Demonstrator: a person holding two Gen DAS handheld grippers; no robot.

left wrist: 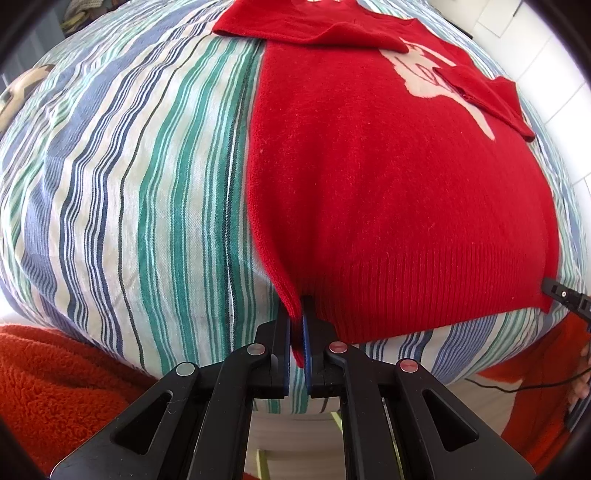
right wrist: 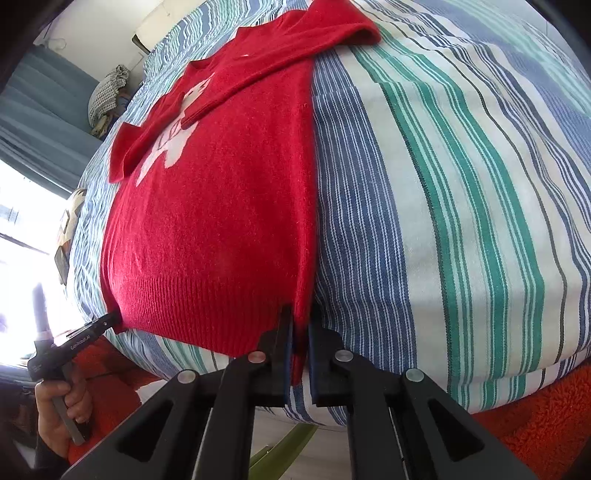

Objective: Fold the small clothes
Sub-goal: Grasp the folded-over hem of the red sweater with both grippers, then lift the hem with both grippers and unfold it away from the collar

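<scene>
Sweater (left wrist: 388, 192) hem corners pinched by both jaws at bedspread (left wrist: 129, 184) edge

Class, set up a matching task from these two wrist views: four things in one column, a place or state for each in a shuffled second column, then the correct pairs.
Column A
1. left gripper
2. right gripper
3. sleeves
4. striped bedcover

Column B
a. folded across the sweater's chest
b. lies under the red sweater
c. clamps the hem's left corner
d. clamps the hem's right corner

Pairs: 1-c, 2-d, 3-a, 4-b
</scene>
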